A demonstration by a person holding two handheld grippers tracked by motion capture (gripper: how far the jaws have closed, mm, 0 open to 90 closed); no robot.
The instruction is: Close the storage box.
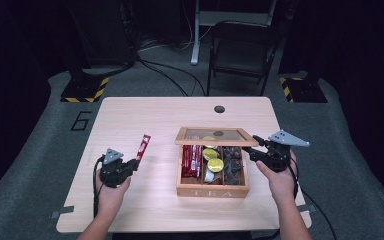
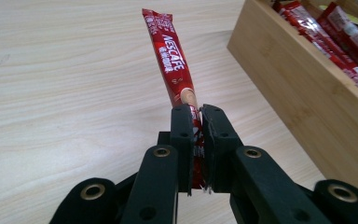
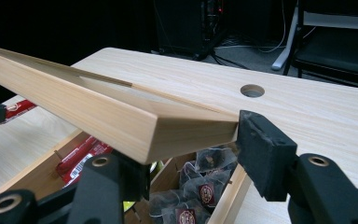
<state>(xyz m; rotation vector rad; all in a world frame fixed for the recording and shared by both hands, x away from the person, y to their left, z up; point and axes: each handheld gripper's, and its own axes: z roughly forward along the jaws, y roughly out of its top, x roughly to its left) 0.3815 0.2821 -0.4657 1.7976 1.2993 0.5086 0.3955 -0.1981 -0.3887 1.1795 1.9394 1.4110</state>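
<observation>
gripping a red sachet [image 2: 172,70], left gripper [image 2: 195,112] beside the tea box [image 1: 212,190]; right gripper [image 3: 191,154] around its lid [image 3: 98,112].

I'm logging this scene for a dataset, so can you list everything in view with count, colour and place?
Light wooden table: one, pale wood, centre, round hole near its far edge.
Wooden tea box: one, light wood, right of centre, glass-paned lid raised.
Red coffee stick sachets: several, red, box's left compartment.
Yellow round capsules: a few, yellow, middle compartment.
Dark tea bags: several, brown, right compartment.
Red Nescafe stick sachet: one, red, left of the box, held off the table.
Black folding chair: one, behind the table.
Left hand-held gripper: black, shut on the sachet's end.
Right hand-held gripper: black, at the lid's corner; grip unclear.
</observation>
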